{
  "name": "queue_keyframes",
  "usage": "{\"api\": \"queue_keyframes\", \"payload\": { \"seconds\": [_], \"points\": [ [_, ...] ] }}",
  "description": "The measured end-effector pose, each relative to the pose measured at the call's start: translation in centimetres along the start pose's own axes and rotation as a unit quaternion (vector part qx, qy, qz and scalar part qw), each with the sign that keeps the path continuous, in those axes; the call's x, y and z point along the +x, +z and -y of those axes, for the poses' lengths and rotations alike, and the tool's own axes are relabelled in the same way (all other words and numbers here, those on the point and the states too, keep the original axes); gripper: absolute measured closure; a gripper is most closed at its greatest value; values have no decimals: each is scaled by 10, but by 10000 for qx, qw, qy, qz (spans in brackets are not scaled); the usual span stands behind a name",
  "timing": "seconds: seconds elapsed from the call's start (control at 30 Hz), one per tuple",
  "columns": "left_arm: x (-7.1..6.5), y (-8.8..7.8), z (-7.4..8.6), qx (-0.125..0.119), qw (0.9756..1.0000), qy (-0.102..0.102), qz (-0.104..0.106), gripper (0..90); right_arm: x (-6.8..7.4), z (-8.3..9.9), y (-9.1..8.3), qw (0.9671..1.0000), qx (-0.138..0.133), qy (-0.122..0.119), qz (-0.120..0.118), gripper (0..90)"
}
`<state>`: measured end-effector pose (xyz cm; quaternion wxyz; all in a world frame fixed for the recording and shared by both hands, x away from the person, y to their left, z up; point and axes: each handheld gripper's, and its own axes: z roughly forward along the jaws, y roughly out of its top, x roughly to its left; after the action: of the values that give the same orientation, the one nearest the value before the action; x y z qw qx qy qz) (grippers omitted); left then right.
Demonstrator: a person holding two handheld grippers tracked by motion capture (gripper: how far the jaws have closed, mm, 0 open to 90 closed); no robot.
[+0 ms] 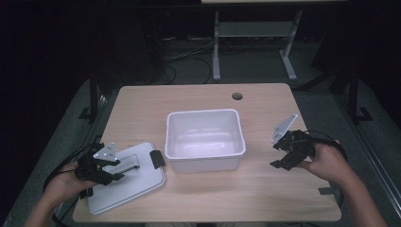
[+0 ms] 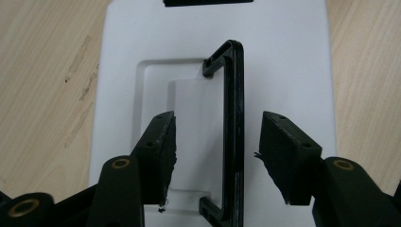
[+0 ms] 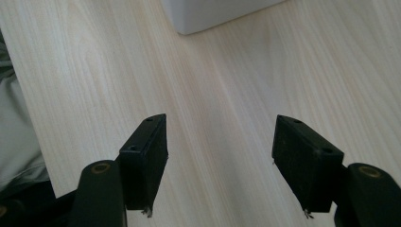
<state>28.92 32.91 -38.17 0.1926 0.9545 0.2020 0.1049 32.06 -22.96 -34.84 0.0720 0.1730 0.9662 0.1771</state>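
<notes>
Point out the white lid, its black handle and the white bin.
white lid (image 1: 137, 182): high view, bare flat top near its front edge.
black handle (image 2: 234, 123): left gripper view, middle of the long bar.
white bin (image 1: 203, 112): high view, far rim.

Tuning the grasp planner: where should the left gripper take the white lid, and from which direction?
Take the lid by its black handle, from above. The lid lies flat on the table, so its edges offer little; the handle's bar stands up off the lid's recessed centre. The left gripper already has its open jaws on either side of the bar, not yet pressing.
</notes>
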Motion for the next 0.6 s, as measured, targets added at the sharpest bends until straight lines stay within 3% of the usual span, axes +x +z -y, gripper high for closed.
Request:
{"api": "queue_keyframes", "payload": {
  "seconds": [0.6],
  "points": [
    [7, 9, -1, 149, 9999, 8, -46, 712, 5, 13, 13, 10000, -69, 63, -19, 353]
  ]
}}
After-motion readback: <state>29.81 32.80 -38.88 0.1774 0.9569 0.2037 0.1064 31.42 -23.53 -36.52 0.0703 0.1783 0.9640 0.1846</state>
